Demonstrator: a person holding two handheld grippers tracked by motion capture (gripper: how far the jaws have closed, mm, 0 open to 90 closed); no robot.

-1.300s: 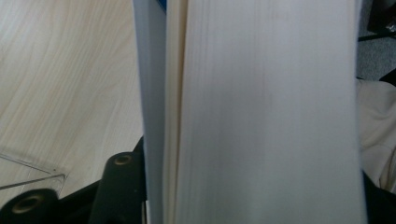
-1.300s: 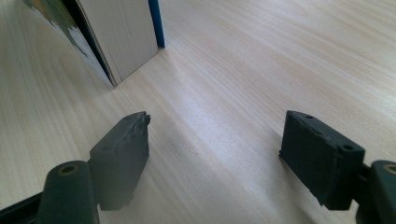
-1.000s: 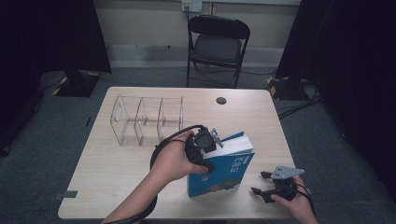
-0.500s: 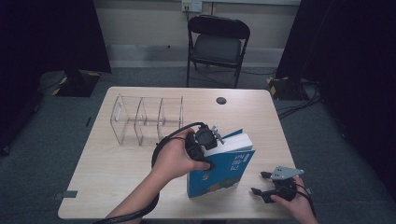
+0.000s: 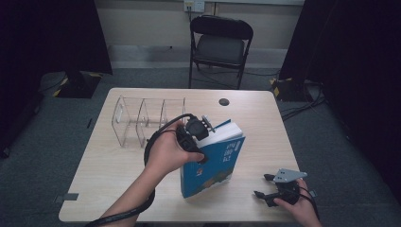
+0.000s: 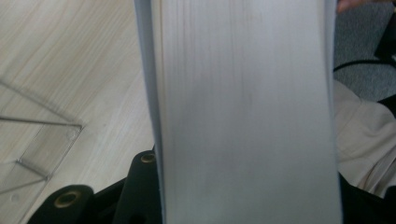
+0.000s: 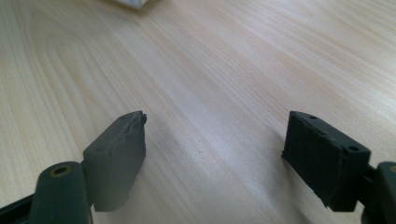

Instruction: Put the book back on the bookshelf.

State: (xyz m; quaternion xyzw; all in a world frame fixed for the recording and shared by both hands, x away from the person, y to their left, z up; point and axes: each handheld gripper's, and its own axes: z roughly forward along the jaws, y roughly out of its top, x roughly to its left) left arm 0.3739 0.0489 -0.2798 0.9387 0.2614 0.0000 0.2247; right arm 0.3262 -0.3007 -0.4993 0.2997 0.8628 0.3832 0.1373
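Blue-covered book (image 5: 213, 163) stands tilted mid-worktop (image 5: 108, 175), clamped by the left gripper (image 5: 201, 142); its own view shows the book's white page edges. Right gripper (image 5: 265, 187) rests wide open, empty, near the front edge.

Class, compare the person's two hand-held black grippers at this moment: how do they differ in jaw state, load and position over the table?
The left gripper is clamped on the blue-covered book by its page edge; the right gripper holds nothing, its jaws spread wide. The left one works mid-table beside the clear plastic divider rack; the right one sits low by the light wooden table's near edge. Both are black and trail cables.
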